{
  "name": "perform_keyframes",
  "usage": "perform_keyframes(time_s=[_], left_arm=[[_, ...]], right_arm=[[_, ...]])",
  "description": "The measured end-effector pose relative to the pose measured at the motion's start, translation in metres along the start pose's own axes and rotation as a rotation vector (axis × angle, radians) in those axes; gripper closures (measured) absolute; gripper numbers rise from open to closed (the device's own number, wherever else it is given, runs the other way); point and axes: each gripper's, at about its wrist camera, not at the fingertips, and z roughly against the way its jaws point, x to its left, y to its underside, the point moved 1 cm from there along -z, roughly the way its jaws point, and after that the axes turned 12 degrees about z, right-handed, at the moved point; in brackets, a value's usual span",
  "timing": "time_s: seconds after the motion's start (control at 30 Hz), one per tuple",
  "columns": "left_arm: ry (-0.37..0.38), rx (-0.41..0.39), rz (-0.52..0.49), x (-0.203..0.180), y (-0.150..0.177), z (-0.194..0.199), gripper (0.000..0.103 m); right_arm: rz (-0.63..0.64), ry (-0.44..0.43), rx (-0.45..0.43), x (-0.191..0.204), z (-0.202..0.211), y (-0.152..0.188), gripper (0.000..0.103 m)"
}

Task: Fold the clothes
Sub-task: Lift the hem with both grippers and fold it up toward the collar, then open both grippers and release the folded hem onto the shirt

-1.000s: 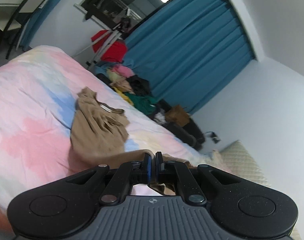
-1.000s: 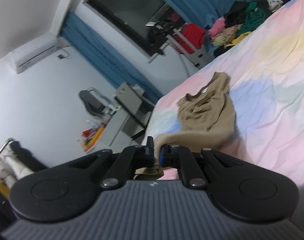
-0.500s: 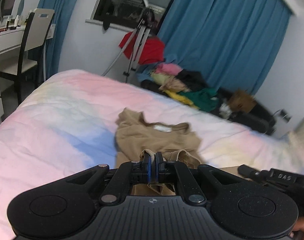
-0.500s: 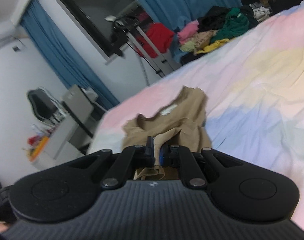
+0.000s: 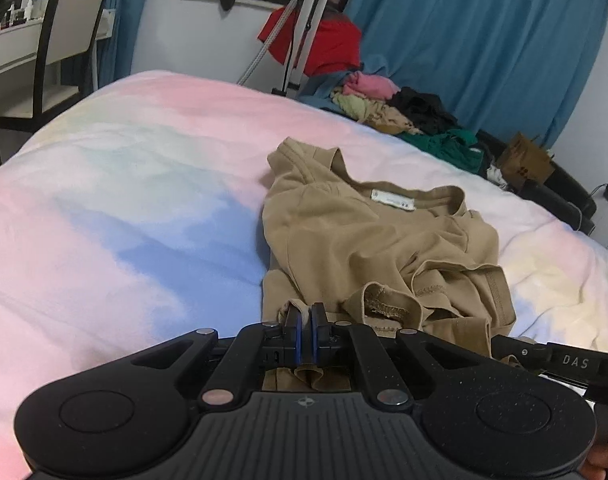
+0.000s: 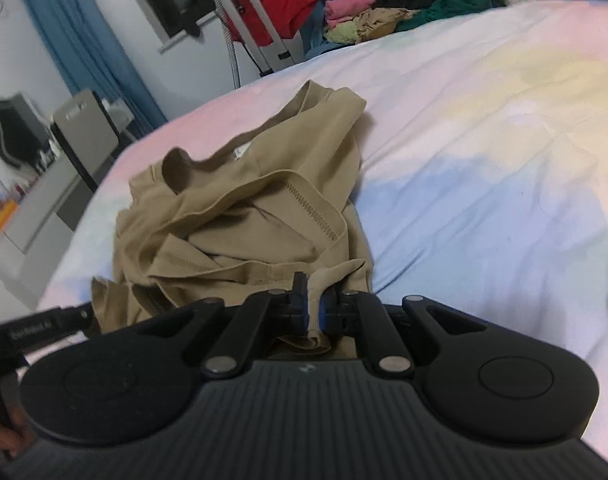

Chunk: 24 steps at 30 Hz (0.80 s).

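A tan t-shirt (image 5: 367, 248) lies rumpled on a bed (image 5: 124, 208) covered in a pastel sheet of pink, blue, yellow and white patches; its collar end, with a small white label (image 5: 392, 200) inside the neckline, points toward the far edge of the bed, and its near end is bunched and lifted toward the 2 grippers. The left gripper (image 5: 304, 322) has its fingers pressed together on a fold of the shirt's near hem, with tan cloth showing above and below the blue pads; the right gripper (image 6: 309, 304) is likewise clenched on a pinch of the same hem, a tan strip running up between its fingers (image 6: 300, 296). The 2 grippers sit near each other along the shirt's near edge; in the left wrist view part of the right gripper's black body shows at the lower right, and in the right wrist view the left gripper's body shows at the lower left. Between them the hem folds over itself, its stitching exposed.

Beyond the bed stands a tripod (image 5: 300, 28) with a red garment (image 5: 323, 44) hung behind it; a pile of clothes (image 5: 407, 112) in pink, yellow, black and green lies by the blue curtain (image 5: 483, 40). A chair (image 5: 64, 40) stands at a white desk on the left.
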Motion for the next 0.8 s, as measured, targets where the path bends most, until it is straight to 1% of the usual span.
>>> perform_keyframes(time_s=[0.07,0.13,0.17,0.23,0.27,0.3,0.33,0.37,0.4,0.47,0.53,0.6,0.63,0.67,0.8], left_arm=[[-0.005,-0.002,-0.014,-0.002,0.000,0.002,0.098],[-0.007,-0.005,-0.021,-0.003,0.001,0.006,0.097],[-0.009,-0.008,-0.025,-0.003,0.002,0.007,0.096],[-0.014,-0.008,-0.035,-0.007,0.002,0.012,0.090],[-0.012,-0.009,-0.044,-0.009,0.003,0.016,0.078],[-0.008,-0.013,-0.056,-0.012,0.003,0.020,0.058],[-0.007,-0.025,-0.068,-0.016,0.004,0.026,0.046],[-0.010,-0.046,-0.079,-0.019,0.006,0.035,0.028],[-0.013,-0.067,-0.091,-0.022,0.007,0.043,0.020],[-0.018,-0.109,-0.114,-0.028,0.010,0.059,0.018],[-0.021,-0.148,-0.134,-0.033,0.013,0.076,0.013],[-0.005,-0.175,-0.140,-0.036,0.017,0.096,0.005],[-0.002,-0.191,-0.149,-0.037,0.020,0.106,0.004],[0.001,-0.200,-0.153,-0.038,0.023,0.115,0.003],[0.013,-0.172,-0.123,-0.032,0.035,0.136,0.001]], right_arm=[[0.036,0.018,0.001,0.006,0.000,0.001,0.093],[0.043,0.024,0.000,0.007,0.003,0.001,0.093],[0.046,0.025,0.001,0.007,0.005,0.000,0.093],[0.053,0.026,0.002,0.009,0.008,-0.001,0.091],[0.055,0.025,0.004,0.009,0.009,-0.002,0.083],[0.054,0.023,-0.002,0.009,0.014,-0.001,0.071],[0.051,0.020,-0.009,0.010,0.019,-0.001,0.039],[0.044,0.013,-0.031,0.010,0.027,-0.001,0.012],[0.053,0.017,-0.052,0.013,0.035,-0.001,0.009],[0.072,0.026,-0.094,0.019,0.053,-0.002,0.011],[0.106,0.048,-0.136,0.026,0.070,-0.001,0.011],[0.117,0.053,-0.158,0.029,0.081,0.001,0.011],[0.123,0.056,-0.169,0.031,0.087,0.002,0.011],[0.129,0.059,-0.180,0.032,0.092,0.003,0.011],[0.152,0.069,-0.223,0.038,0.114,0.007,0.011]])
